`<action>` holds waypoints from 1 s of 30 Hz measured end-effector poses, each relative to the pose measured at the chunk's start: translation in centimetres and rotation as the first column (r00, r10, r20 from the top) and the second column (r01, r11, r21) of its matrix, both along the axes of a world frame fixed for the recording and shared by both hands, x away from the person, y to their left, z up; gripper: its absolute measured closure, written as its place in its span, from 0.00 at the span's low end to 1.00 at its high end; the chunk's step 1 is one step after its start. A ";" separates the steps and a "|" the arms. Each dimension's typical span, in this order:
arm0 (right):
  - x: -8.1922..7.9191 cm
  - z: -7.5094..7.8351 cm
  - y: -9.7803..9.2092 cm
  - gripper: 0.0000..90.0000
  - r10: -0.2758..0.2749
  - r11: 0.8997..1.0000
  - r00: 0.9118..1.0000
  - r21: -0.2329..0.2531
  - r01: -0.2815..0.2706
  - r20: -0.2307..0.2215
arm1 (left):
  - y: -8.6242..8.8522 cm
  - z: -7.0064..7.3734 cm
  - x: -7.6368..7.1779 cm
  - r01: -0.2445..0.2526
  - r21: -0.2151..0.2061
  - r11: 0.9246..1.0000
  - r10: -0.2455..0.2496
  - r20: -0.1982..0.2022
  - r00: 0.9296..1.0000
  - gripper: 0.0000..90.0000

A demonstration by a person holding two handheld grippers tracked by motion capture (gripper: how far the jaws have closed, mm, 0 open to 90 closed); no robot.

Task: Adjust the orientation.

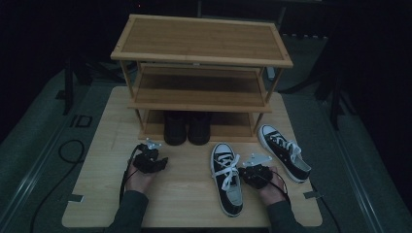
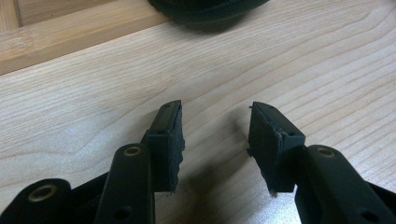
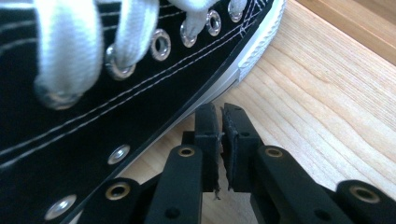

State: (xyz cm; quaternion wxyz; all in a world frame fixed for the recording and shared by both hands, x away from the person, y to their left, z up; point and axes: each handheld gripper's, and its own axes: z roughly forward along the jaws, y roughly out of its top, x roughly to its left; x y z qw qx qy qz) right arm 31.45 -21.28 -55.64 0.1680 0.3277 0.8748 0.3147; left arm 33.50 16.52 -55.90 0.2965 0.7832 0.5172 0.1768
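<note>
Right tongs (image 3: 220, 116) closed beside sneaker (image 3: 93, 93), seemingly empty.

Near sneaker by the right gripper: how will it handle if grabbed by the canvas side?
The near sneaker probably sags: its canvas upper looks soft and unsupported. Loose white laces may dangle and snag. Its flat rubber sole suggests it won't roll. The right gripper is shut beside it.

A pale wooden table (image 1: 104, 194) carries a three-tier bamboo shoe rack (image 1: 201, 41) and two black canvas sneakers with white laces (image 1: 226, 177) (image 1: 285, 151).
</note>
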 end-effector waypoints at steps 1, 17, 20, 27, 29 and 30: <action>-0.1 0.1 -0.1 0.93 0.000 1.000 1.000 -0.001 0.000 0.000 | 0.0 0.0 0.0 0.000 -0.001 1.000 0.000 0.000 1.000 0.61; -0.2 3.0 -3.6 0.83 -0.090 0.995 0.995 -0.029 0.091 0.042 | 0.0 -0.1 -0.1 0.004 -0.001 1.000 -0.004 0.009 1.000 0.60; -0.2 3.6 -4.4 0.81 -0.109 0.993 0.993 -0.035 0.110 0.048 | 0.0 -0.1 -0.2 0.006 0.001 1.000 -0.006 0.014 1.000 0.60; 0.1 4.9 -6.6 0.77 -0.155 0.986 0.986 -0.052 0.158 0.067 | 0.2 -0.2 -0.3 0.010 -0.015 1.000 -0.009 0.020 1.000 0.60; 0.2 5.3 -7.1 0.75 -0.170 0.983 0.983 -0.054 0.174 0.071 | 0.3 -0.2 -0.3 0.010 -0.019 1.000 -0.009 0.021 1.000 0.60; 0.3 5.5 -7.4 0.74 -0.174 0.982 0.982 -0.059 0.178 0.075 | 0.3 -0.2 -0.3 0.010 -0.020 1.000 -0.009 0.022 1.000 0.60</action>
